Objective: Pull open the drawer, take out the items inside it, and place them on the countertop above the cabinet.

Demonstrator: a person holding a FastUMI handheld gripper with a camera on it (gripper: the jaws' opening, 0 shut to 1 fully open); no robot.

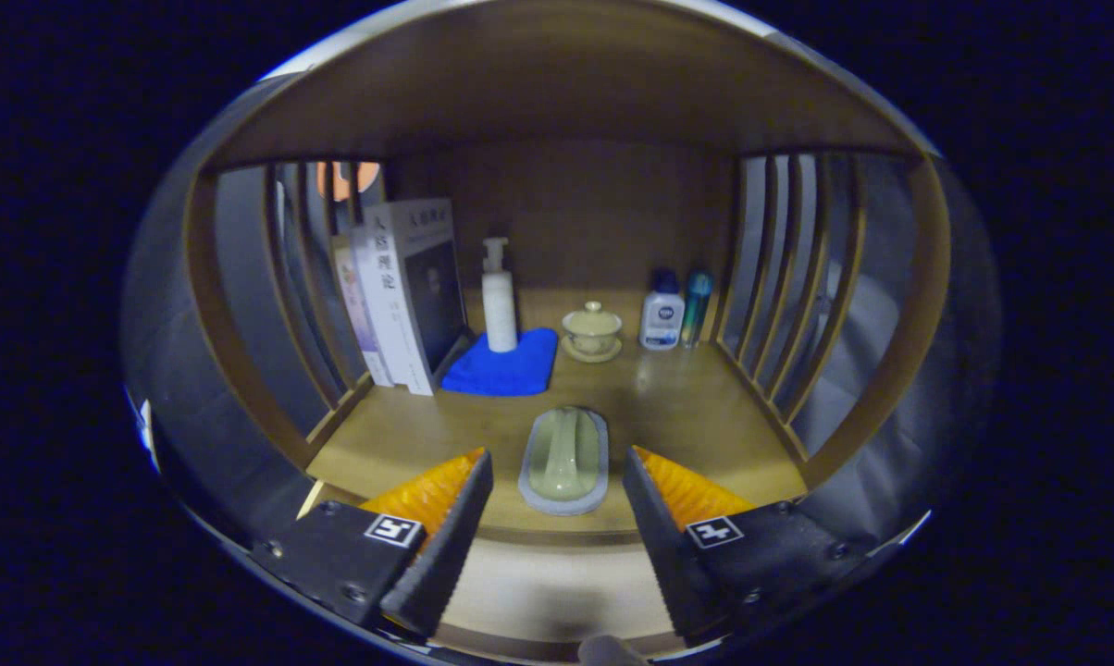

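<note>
One pale green oblong ceramic tray lies at the worktop's front edge between my hand-held gripper's spread, empty fingers.

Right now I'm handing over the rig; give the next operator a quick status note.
Gripper: jaws open, holding nothing, facing the shelf.
Pale green oblong item: lying flat on the countertop, between and just ahead of the jaws, untouched by either.
Further back: books, pump bottle on a blue cloth, lidded cup, two small bottles.
Left: check the drawer below for anything remaining.
</note>
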